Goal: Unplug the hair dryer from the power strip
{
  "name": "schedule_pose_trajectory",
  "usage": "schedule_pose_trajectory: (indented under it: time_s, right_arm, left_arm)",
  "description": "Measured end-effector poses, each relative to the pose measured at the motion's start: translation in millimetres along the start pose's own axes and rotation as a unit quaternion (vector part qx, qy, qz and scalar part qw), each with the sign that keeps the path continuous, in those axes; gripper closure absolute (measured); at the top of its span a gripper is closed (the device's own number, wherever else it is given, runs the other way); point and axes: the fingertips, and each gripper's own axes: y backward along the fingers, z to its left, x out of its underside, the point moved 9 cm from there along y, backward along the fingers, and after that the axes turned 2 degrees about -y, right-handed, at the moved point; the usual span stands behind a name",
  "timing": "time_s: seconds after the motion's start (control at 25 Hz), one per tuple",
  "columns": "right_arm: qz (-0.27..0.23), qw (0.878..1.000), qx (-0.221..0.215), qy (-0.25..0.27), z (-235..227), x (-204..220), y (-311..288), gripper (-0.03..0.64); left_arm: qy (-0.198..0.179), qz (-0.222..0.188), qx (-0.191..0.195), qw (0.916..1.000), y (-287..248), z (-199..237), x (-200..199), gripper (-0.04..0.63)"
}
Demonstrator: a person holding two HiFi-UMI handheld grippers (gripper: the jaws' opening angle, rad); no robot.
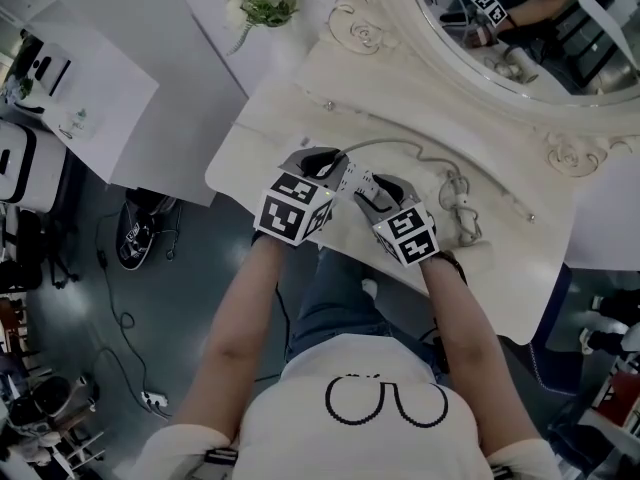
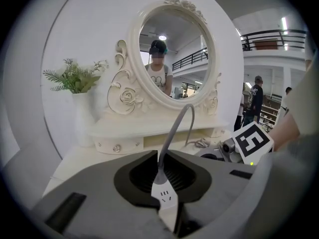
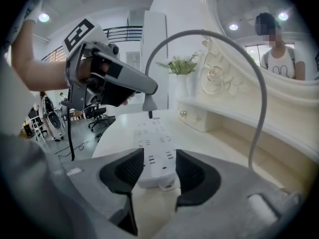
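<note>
My left gripper [image 2: 167, 183] is shut on the white plug [image 2: 163, 193] of the hair dryer. Its grey cord [image 2: 175, 128] rises from the jaws and arcs away toward the mirror. In the right gripper view the plug [image 3: 148, 103] hangs just above the far end of the white power strip [image 3: 155, 151], its prongs out of the sockets. My right gripper [image 3: 154, 176] is shut on the strip's near end and holds it flat on the table. In the head view both grippers meet over the power strip [image 1: 357, 180], and the cord [image 1: 400, 146] runs to a coil [image 1: 462, 208].
A cream vanity table [image 1: 270, 128] carries an oval mirror [image 1: 520, 38] on a carved frame. A white vase of green sprigs [image 2: 82, 116] stands at the left. The table's front edge is near the person's legs; cables lie on the floor [image 1: 120, 318].
</note>
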Motion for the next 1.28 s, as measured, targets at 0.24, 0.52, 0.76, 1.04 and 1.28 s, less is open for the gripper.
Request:
schedule_pose_trajectory:
  time_s: [0.24, 0.52, 0.76, 1.04, 1.28]
  right_arm:
    - [0.007, 0.997, -0.008, -0.073, -16.9, 1.2, 10.3, 0.543]
    - [0.0, 1.0, 0.004, -0.017, -18.5, -23.2, 47.2, 0.617]
    - [-0.037, 0.998, 0.05, -0.01, -17.5, -49.1, 75.1, 0.617]
    - [-0.037, 0.994, 0.094, -0.04, -33.8, -61.6, 86.3, 0.617]
    - [-0.021, 0.994, 0.101, -0.048, -34.6, -59.5, 77.3, 0.617]
  left_arm:
    - [0.009, 0.001, 0.0, 1.0, -3.8, 11.1, -14.2, 0.558]
    - [0.008, 0.014, 0.0, 0.9999, -19.4, 26.4, -28.2, 0.558]
    - [0.015, 0.033, 0.004, 0.9994, -40.2, 50.1, -39.2, 0.558]
    - [0.032, 0.103, 0.031, 0.9937, -81.2, 76.7, -28.3, 0.558]
    - [0.038, 0.16, 0.023, 0.9862, -107.4, 84.6, -10.3, 0.557]
